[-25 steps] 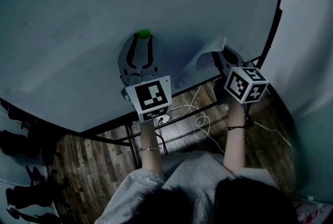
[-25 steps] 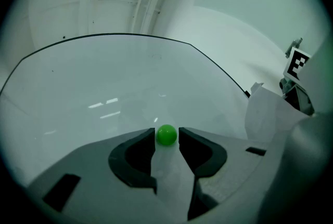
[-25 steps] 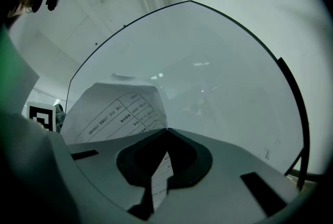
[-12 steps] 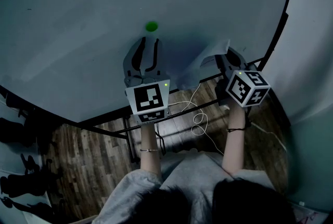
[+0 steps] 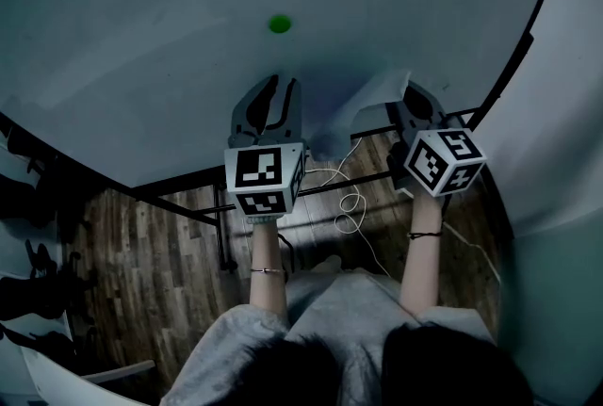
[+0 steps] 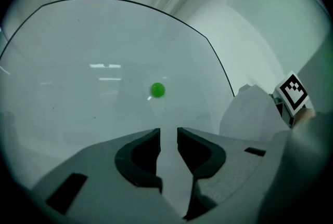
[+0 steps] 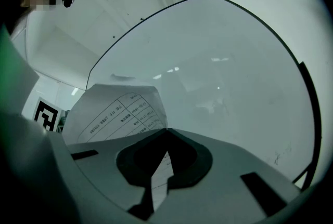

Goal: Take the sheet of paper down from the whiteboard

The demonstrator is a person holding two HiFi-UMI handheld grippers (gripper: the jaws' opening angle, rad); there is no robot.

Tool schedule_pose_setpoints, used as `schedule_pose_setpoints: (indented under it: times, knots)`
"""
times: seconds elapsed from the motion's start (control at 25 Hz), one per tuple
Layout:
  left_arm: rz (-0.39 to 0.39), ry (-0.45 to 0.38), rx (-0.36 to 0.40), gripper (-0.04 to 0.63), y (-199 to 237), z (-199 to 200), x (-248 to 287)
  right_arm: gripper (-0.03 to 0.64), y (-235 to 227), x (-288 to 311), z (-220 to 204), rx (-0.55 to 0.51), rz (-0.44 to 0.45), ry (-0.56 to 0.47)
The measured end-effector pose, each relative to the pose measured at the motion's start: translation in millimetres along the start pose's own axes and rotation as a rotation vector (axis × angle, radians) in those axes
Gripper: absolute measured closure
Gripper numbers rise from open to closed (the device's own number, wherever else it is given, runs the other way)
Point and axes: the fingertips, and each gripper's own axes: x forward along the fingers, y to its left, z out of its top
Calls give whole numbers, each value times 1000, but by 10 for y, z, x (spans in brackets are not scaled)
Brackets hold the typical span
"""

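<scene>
Clamped together, the jaws of the right gripper pinch the sheet of paper by one edge, and a narrow strip of it shows in the hollow behind the dark pads. From that pinch the sheet's long axis runs up and to the left in the right gripper view. Its printed face, ruled into a table with small lines of text, is turned toward the camera. It is thin, white and limp, bowed rather than flat, with its far corner bent over. In the head view the sheet of paper stands out from the low right part of the whiteboard, between the two tools. Whether its far edge touches the board cannot be told.

Jaws of the left gripper are closing with a narrow gap between the curved black pads. Nothing is in that gap, only bare board beyond it. This gripper points at the board, level, just below the green magnet, a small round button stuck to the surface well clear of the sheet.

Smooth and glossy, the whiteboard has a thin dark frame and reflects ceiling lights. Below its lower edge lies a wood-plank floor with a looped white cable.
</scene>
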Motion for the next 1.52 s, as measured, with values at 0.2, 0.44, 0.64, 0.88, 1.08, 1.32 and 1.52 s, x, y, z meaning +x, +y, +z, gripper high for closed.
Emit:
schedule_pose_setpoints:
  times: [0.2,0.44,0.64,0.88,1.08,1.32,1.52]
  knots:
    - [4,48,-47,531,-40,-161,-90,617,74,-61,-28,-27,46,13]
    - [9,100,-107,586,-93,-363,-191,617,163,-101,-77,-54,111,36]
    - [13,129,-157,589,-142,-530,-304,617,256,-141,-122,-83,159,60]
    - [27,141,-167,589,-171,-591,-355,617,311,-139,-168,-91,195,73]
    - [36,150,-166,589,-155,-624,-392,617,361,-125,-161,-95,217,70]
    - [45,141,-165,589,-102,-593,-439,617,458,-121,-117,-107,237,60]
    - [50,136,-165,589,-84,-581,-472,617,474,-134,-74,-109,240,52]
